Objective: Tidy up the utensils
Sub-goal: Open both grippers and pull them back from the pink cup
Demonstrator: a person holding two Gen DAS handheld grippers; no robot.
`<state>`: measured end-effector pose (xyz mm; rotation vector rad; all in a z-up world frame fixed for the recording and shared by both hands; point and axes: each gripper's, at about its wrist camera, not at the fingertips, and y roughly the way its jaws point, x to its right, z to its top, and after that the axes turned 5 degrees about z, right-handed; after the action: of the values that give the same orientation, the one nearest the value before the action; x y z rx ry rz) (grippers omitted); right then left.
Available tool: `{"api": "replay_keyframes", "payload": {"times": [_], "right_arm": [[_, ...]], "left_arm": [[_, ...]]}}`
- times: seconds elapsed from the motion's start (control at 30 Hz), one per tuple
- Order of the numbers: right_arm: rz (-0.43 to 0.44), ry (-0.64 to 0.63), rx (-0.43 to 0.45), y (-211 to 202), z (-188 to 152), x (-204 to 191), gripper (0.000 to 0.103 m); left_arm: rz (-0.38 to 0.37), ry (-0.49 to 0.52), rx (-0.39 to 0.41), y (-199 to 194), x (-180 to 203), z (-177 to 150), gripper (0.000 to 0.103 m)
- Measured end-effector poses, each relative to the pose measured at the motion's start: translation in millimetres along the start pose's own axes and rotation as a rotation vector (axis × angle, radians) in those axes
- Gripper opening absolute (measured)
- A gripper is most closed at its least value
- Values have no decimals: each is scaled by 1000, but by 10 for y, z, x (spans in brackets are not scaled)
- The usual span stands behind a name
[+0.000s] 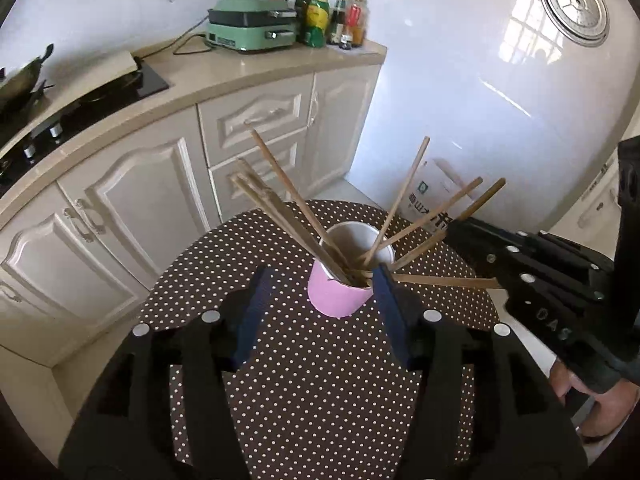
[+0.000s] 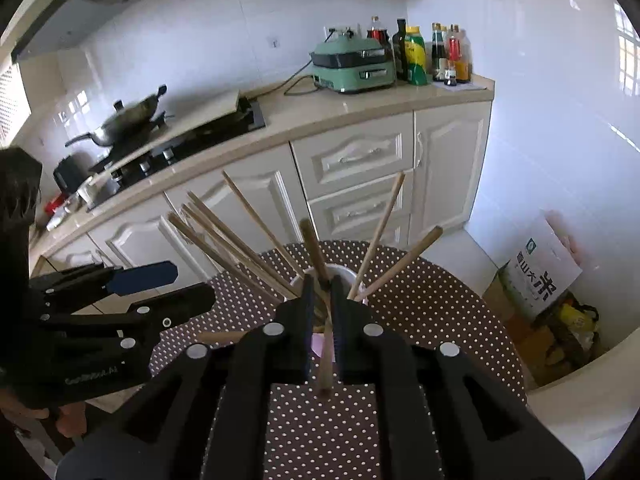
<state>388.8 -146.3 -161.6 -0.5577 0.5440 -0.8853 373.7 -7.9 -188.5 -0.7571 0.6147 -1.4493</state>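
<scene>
A pink cup (image 1: 338, 294) with a white inside stands on the round brown polka-dot table (image 1: 312, 392). Several wooden chopsticks (image 1: 280, 184) fan out of it. My left gripper (image 1: 322, 280) is open, its blue-padded fingers either side of the cup's near side, empty. My right gripper (image 2: 321, 286) is shut on one wooden chopstick (image 2: 316, 256), held over the cup (image 2: 344, 272); in the left wrist view it (image 1: 496, 282) grips a chopstick (image 1: 440, 280) lying roughly level at the cup's rim. The left gripper shows at the left of the right wrist view (image 2: 176, 284).
A cream kitchen counter (image 1: 240, 76) with cabinets runs behind the table. On it are a black hob with a wok (image 2: 128, 120), a green cooker (image 1: 252, 30) and bottles (image 1: 332, 20). A rice bag (image 2: 540, 276) leans against the white wall on the right.
</scene>
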Motion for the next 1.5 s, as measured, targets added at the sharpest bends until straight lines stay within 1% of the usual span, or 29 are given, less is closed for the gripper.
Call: {"api": "replay_keyframes", "payload": {"times": [0.03, 0.07, 0.2, 0.33, 0.43, 0.6, 0.77, 0.9, 0.97, 1.0, 1.17, 1.27, 1.4, 1.47, 1.5], "right_arm": [[-3, -1, 17, -64, 7, -21, 19], [-3, -1, 28, -107, 11, -36, 21], [-28, -6, 82, -377, 4, -157, 23], [-63, -4, 141, -670, -33, -331, 29], [-93, -12, 171, -886, -100, -534, 35], [-146, -10, 238, -1272, -306, -1004, 39], [-190, -9, 282, -1624, -545, -1417, 51], [-235, 13, 308, -1920, -747, -1683, 59], [-262, 22, 314, -2059, -850, -1811, 64], [-270, 21, 319, -2128, -900, -1871, 65], [-309, 9, 327, -2384, -1089, -2108, 77], [-333, -4, 334, -2523, -1188, -2234, 81], [-344, -17, 349, -2653, -1243, -2361, 84], [-352, -26, 360, -2723, -1280, -2406, 88], [-351, -31, 369, -2759, -1294, -2423, 89]], "left_arm": [[9, -9, 13, -69, -19, -13, 59], [16, -14, 24, -114, -30, -24, 61], [27, -18, 72, -330, -35, -60, 67], [31, 12, 128, -618, -12, -129, 70], [31, 31, 167, -861, -16, -217, 71], [1, 54, 220, -1326, -90, -421, 75], [-6, 77, 277, -1809, -231, -668, 78], [3, 97, 318, -2165, -316, -892, 80], [16, 115, 335, -2350, -336, -1015, 84], [16, 119, 340, -2437, -343, -1070, 84], [1, 128, 372, -2811, -343, -1297, 86], [-12, 125, 387, -2993, -336, -1410, 88], [-14, 118, 418, -3192, -314, -1533, 91], [-18, 121, 425, -3267, -288, -1571, 91], [-18, 125, 431, -3311, -269, -1595, 92]]}}
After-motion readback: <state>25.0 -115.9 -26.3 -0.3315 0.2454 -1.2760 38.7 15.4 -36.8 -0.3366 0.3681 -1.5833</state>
